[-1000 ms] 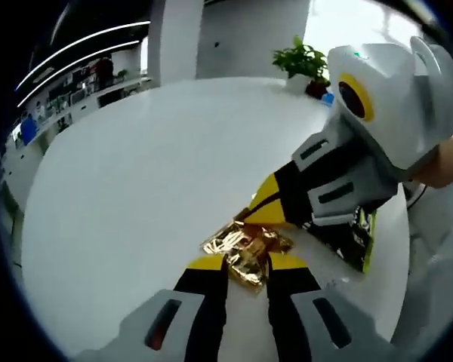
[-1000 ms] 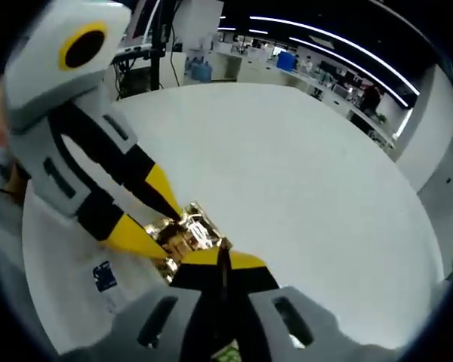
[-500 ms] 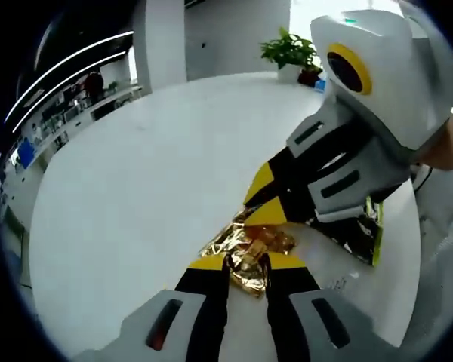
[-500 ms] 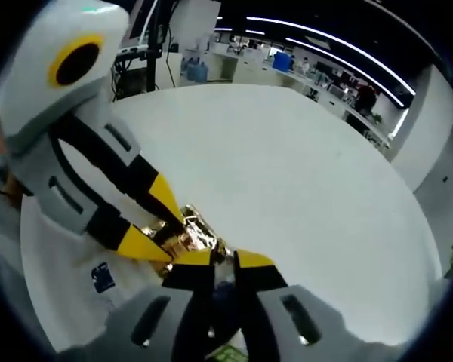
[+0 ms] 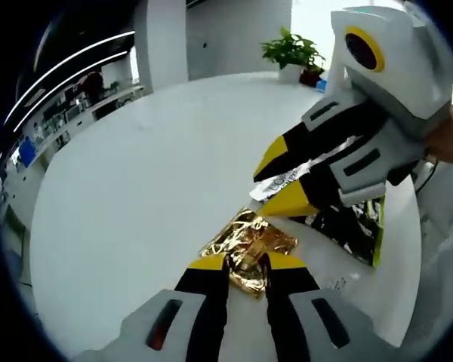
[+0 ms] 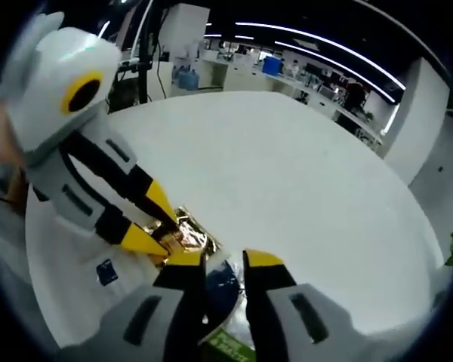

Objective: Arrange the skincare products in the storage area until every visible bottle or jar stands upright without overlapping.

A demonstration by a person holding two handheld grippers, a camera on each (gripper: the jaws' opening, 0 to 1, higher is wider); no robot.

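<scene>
The left gripper [image 5: 246,265] pinches the gold foil packet [image 5: 249,243] on the white table [image 5: 136,188]; it is wise to hold it flat. Beside the packet, the right gripper [image 6: 223,260] stands spread – half a second ago it touched the foil, now it is lifted away.

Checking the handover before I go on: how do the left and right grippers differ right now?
The left gripper is shut on the crinkled gold foil packet, low on the white table. The right gripper is open, raised above that packet and gripping nothing. Both have yellow-tipped black fingers.
</scene>
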